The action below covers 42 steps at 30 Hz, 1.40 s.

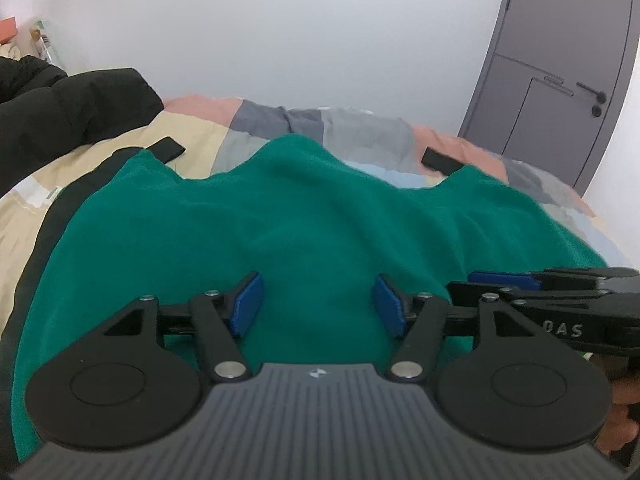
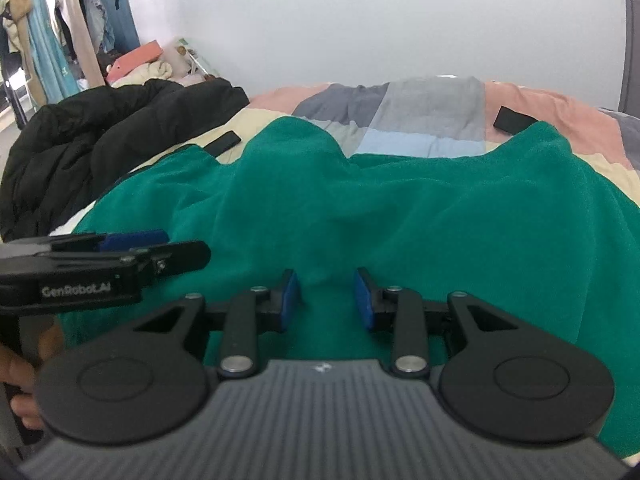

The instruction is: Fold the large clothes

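Note:
A large green fleece garment [image 1: 320,216] lies spread over the bed, with a black trim down its left edge and two black tabs [image 1: 168,148] [image 1: 440,162] at its far corners. My left gripper [image 1: 318,304] hovers low over the near part. Its blue pads [image 1: 248,304] stand wide apart, green cloth showing between them without being pressed. Close beside it on the right is my right gripper [image 2: 327,300]. A raised ridge of the green garment [image 2: 440,216] fills its narrower gap, and the pads [image 2: 290,300] sit against that ridge. Each gripper shows side-on in the other's view.
A patchwork quilt [image 1: 360,128] covers the bed. A black puffer jacket [image 2: 100,140] is heaped at the left. Behind it are hanging clothes [image 2: 60,20] and clutter. A grey door [image 1: 560,72] stands at the right, a white wall behind. A person's hand [image 2: 20,368] holds the left gripper's handle.

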Motion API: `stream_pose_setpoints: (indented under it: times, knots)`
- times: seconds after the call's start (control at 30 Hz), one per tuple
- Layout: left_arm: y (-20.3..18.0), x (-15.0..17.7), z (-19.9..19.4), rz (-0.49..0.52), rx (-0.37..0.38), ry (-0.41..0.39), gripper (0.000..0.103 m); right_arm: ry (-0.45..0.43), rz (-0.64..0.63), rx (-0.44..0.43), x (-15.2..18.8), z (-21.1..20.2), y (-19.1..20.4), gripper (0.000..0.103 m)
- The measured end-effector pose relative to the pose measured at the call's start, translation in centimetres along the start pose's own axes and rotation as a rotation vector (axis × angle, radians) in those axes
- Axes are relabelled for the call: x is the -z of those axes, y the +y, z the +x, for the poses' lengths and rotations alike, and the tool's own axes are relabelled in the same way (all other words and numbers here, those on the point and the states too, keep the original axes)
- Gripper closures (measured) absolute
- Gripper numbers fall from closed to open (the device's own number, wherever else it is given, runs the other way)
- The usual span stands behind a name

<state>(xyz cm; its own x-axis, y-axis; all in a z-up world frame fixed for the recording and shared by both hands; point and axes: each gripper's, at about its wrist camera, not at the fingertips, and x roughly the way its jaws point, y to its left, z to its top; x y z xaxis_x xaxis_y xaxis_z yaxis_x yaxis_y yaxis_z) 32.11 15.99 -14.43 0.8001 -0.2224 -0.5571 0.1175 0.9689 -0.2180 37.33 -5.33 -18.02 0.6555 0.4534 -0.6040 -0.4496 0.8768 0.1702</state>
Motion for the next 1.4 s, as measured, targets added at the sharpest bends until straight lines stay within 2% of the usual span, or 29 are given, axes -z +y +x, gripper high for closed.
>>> stream_pose_setpoints:
  times: [0.07, 0.23, 0.33, 0.47, 0.63, 0.8, 0.83, 0.97, 1.1, 1.2, 1.3, 1.4]
  knots:
    - [0.0, 0.1, -0.7, -0.011, 0.013, -0.014, 0.029, -0.012, 0.004, 0.000, 0.0, -0.3, 0.1, 0.069]
    - [-0.7, 0.4, -4.1, -0.008, 0.031, -0.030, 0.025, -0.029, 0.081, -0.017, -0.1, -2.2, -0.4, 0.068]
    - [-1.0, 1.3, -6.3, -0.023, 0.001, -0.025, 0.023, -0.034, 0.104, -0.014, 0.1, -3.7, -0.3, 0.067]
    - [-0.5, 2.0, -8.5, -0.116, -0.013, -0.016, 0.023, -0.049, 0.153, -0.021, 0.4, -6.1, -0.6, 0.051]
    - [0.0, 2.8, -10.7, -0.248, -0.021, -0.021, 0.020, -0.051, 0.187, -0.012, 1.4, -8.4, -0.7, 0.048]
    - [0.8, 4.6, -11.4, -0.389, 0.007, 0.028, 0.017, -0.026, 0.263, -0.024, 2.5, -9.1, -1.3, 0.030]
    - [1.0, 5.0, -11.4, -0.417, 0.017, 0.039, 0.017, -0.026, 0.293, -0.028, 2.7, -9.2, -1.6, 0.027]
    - [2.0, 6.1, -10.6, -0.520, 0.054, 0.079, 0.015, -0.008, 0.437, -0.061, 3.4, -9.2, -3.2, 0.002]
    - [3.1, 6.6, -9.6, -0.620, 0.086, 0.111, 0.011, 0.031, 0.595, -0.087, 4.2, -8.2, -5.1, 0.000]
    - [5.1, 7.7, -8.8, -0.780, 0.135, 0.138, 0.010, 0.040, 0.727, -0.095, 5.2, -7.4, -6.6, 0.000]
    - [7.1, 9.0, -7.6, -0.931, 0.161, 0.164, 0.010, 0.034, 0.923, -0.151, 6.7, -6.4, -8.4, 0.000]
    - [8.9, 10.5, -5.9, -1.068, 0.218, 0.171, 0.010, 0.021, 1.103, -0.147, 8.3, -5.4, -10.0, 0.000]
